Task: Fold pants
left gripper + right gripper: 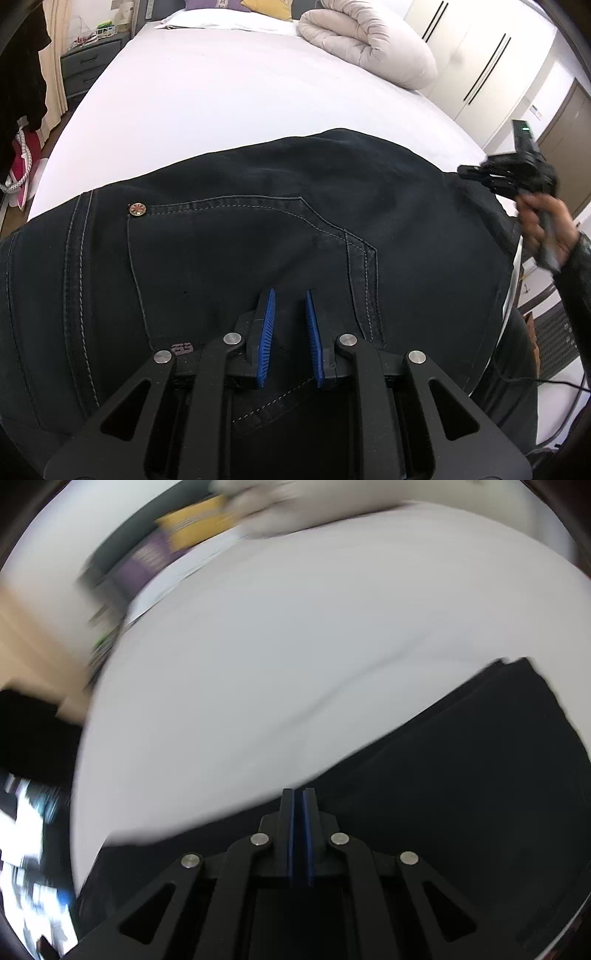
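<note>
Dark navy jeans point(229, 236) lie on the white bed point(221, 92), back pocket with a metal rivet point(136, 209) facing up. My left gripper point(290, 295) hovers just over the seat of the jeans, blue pads slightly apart, nothing between them. My right gripper shows at the far right of the left wrist view point(480, 171), held by a hand at the pants' right edge. In the blurred right wrist view the right gripper point(298, 792) has its pads almost together over the jeans' edge point(461, 775); no cloth shows between them.
A rolled cream duvet point(365, 40) and coloured pillows point(236, 5) lie at the head of the bed. A grey nightstand point(88, 62) stands to the left, white wardrobes point(491, 62) to the right. A cable point(554, 384) trails at the lower right.
</note>
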`<act>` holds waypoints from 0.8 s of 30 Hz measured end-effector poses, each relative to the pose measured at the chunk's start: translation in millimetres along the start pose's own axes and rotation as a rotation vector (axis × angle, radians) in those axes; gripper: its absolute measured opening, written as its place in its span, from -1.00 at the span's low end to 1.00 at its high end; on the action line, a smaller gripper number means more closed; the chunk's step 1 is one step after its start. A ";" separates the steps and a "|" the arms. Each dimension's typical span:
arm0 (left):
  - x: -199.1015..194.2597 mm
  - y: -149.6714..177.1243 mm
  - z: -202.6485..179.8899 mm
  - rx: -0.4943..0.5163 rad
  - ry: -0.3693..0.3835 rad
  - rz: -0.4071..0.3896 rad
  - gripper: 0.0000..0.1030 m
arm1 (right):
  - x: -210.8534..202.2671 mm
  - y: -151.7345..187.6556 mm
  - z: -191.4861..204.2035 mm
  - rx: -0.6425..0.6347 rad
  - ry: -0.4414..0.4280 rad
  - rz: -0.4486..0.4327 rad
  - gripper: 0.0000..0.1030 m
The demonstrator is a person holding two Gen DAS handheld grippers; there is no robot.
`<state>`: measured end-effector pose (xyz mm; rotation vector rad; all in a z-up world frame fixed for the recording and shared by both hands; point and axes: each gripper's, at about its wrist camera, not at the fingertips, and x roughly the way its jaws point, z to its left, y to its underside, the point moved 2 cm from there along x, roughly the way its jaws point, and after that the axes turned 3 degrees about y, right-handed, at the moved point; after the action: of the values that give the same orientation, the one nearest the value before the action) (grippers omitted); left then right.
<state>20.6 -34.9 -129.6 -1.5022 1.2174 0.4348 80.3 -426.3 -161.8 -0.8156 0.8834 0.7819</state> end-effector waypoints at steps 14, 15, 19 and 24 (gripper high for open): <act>-10.1 7.7 1.8 -0.009 -0.010 -0.007 -0.67 | 11.4 -55.0 -101.4 0.200 0.207 -0.105 -0.96; -11.6 8.5 2.7 -0.012 -0.010 -0.009 -0.67 | -2.5 -54.6 -102.7 0.214 0.188 -0.135 -0.90; -11.9 11.5 7.1 -0.021 -0.008 -0.012 -0.67 | -45.3 -36.8 -107.0 0.159 0.163 -0.128 -0.77; -11.8 12.8 9.0 -0.023 -0.018 -0.008 -0.67 | -7.2 -36.9 -132.4 0.167 0.185 0.010 -0.87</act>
<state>7.9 -20.0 -129.6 -1.5188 1.1956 0.4579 63.0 -558.1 -197.4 -0.7444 1.1037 0.6389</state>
